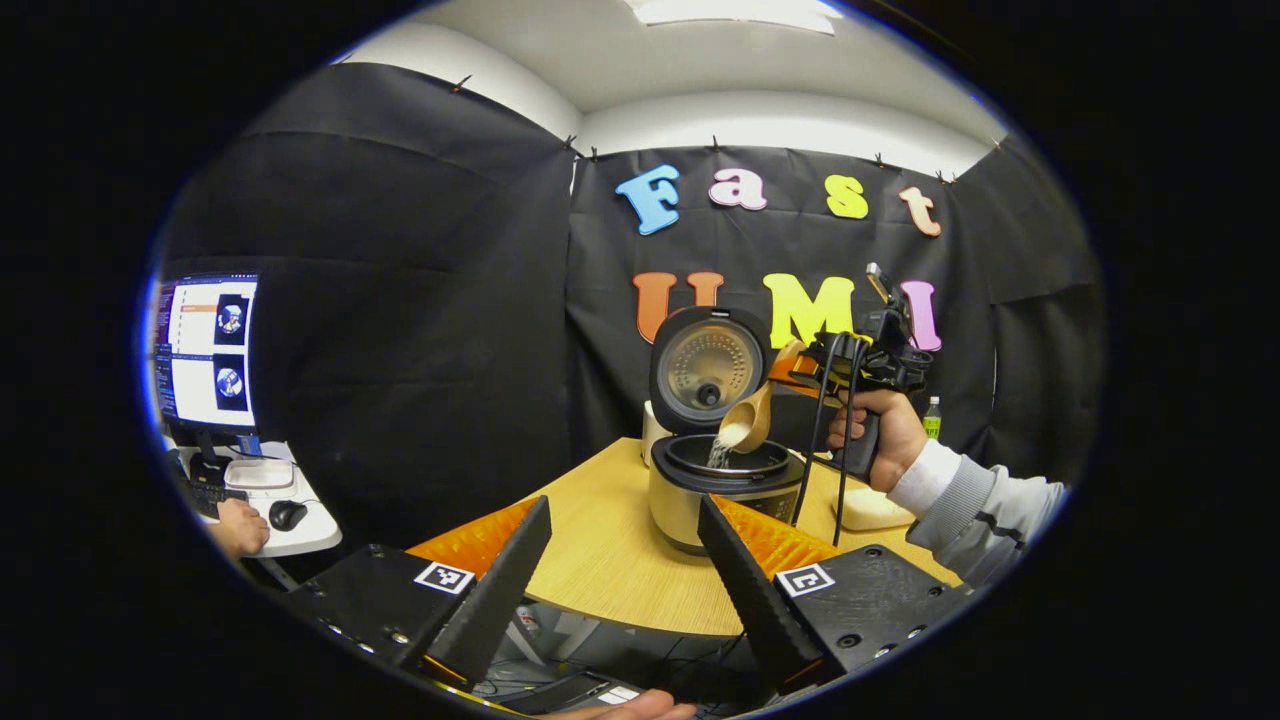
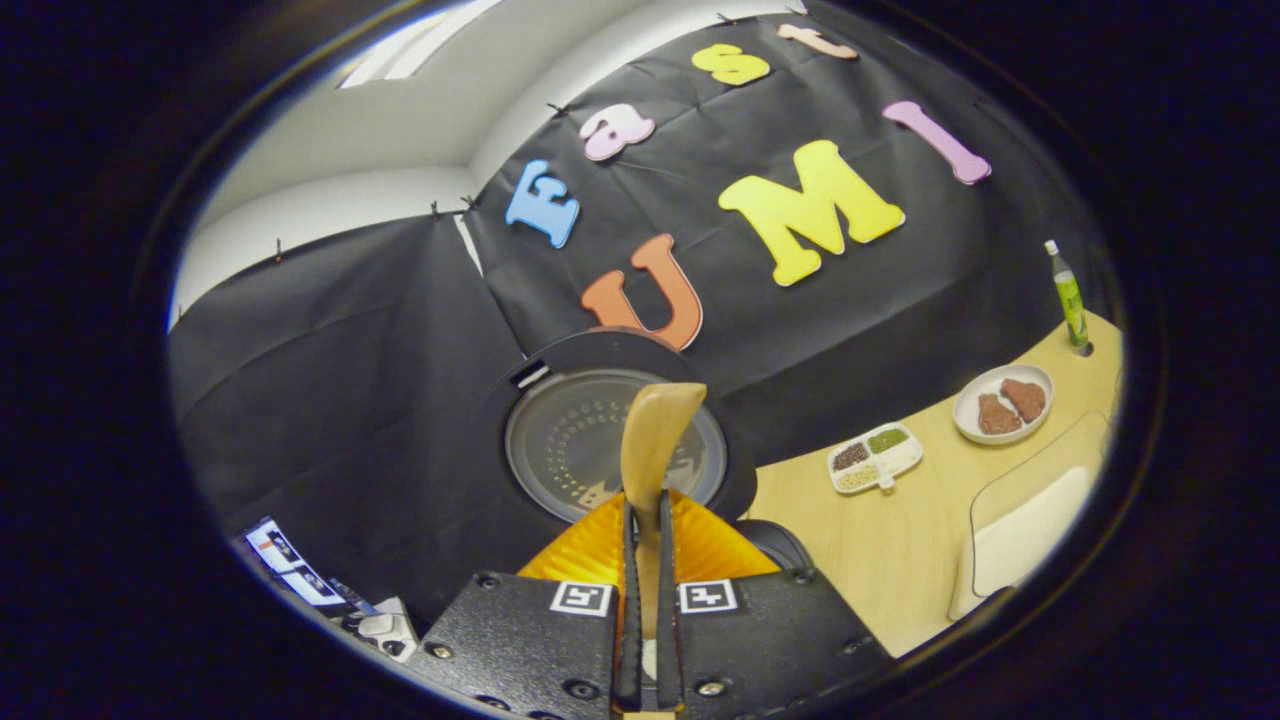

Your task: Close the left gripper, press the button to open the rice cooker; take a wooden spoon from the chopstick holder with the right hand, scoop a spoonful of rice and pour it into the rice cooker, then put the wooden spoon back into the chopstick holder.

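Right tool [image 2: 647, 640]: fingers drawn narrow and pressed on either side of the wooden spoon [image 2: 655, 440] handle, which runs up between them. In the right gripper view the spoon rises straight ahead of the tool, in front of the inner face of the raised rice cooker lid [image 2: 600, 440]. In the left gripper view the same tool [image 1: 800, 370] is seen farther off, carried by a hand [image 1: 890, 430] in a pale sleeve, above and to the right of the rice cooker [image 1: 720, 490]. The spoon [image 1: 750, 420] is tilted bowl-down over the open pot, and a stream of rice [image 1: 720, 455] falls from it into the pot.

Left tool [image 1: 620, 580]: fingers spread wide, holding nothing, held low at the near edge of the tabletop [image 1: 600, 560]. The rice cooker stands on the tabletop ahead of it, between the lines of its two fingers and well apart from them. The lid [image 1: 708, 368] stands upright.

Other items, right gripper view: a divided dish [image 2: 875, 458] with grains, a plate [image 2: 1003, 402] with two brown pieces, a green bottle [image 2: 1068, 295] at the far edge and a white pad [image 2: 1020, 545] lie on the tabletop [image 2: 900, 540] to the right of the cooker. In the left gripper view, a monitor [image 1: 207, 350], a mouse [image 1: 287, 514] and another person's hand [image 1: 240, 525] are at the left on a side desk.
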Motion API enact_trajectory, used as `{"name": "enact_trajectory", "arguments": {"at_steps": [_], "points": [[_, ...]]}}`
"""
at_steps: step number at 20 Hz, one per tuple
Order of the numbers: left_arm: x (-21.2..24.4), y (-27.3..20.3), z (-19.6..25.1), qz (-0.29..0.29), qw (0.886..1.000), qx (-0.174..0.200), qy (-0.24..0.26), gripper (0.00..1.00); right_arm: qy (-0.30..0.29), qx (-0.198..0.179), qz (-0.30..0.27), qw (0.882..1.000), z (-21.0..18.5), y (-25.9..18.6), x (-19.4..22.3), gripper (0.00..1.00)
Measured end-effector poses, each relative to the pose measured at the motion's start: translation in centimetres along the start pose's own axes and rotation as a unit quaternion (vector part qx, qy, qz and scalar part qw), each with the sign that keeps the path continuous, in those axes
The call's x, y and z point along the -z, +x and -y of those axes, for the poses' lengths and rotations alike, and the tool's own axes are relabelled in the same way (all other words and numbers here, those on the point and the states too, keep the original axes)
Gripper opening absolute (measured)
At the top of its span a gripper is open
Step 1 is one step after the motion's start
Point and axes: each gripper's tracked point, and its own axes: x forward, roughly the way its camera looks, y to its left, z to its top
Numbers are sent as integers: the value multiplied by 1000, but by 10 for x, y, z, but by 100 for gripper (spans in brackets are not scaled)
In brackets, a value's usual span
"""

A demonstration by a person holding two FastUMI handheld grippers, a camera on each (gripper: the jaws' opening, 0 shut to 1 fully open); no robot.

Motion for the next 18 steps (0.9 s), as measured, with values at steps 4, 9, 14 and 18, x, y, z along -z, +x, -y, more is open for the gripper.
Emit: {"name": "enact_trajectory", "arguments": {"at_steps": [4,9,14,18], "points": [[-1,0,8,1,1000,12,2,95,-57,1,7,998,-2,-3,-6,11],[3,1,19,-12,999,31,6,95,-174,-2,23,985,-11,-6,-9,11],[10,2,22,-27,999,38,-1,95,-266,8,37,963,-9,-7,-4,11],[8,-2,22,-27,999,41,-16,95,-332,14,38,942,-13,-7,2,11]]}}
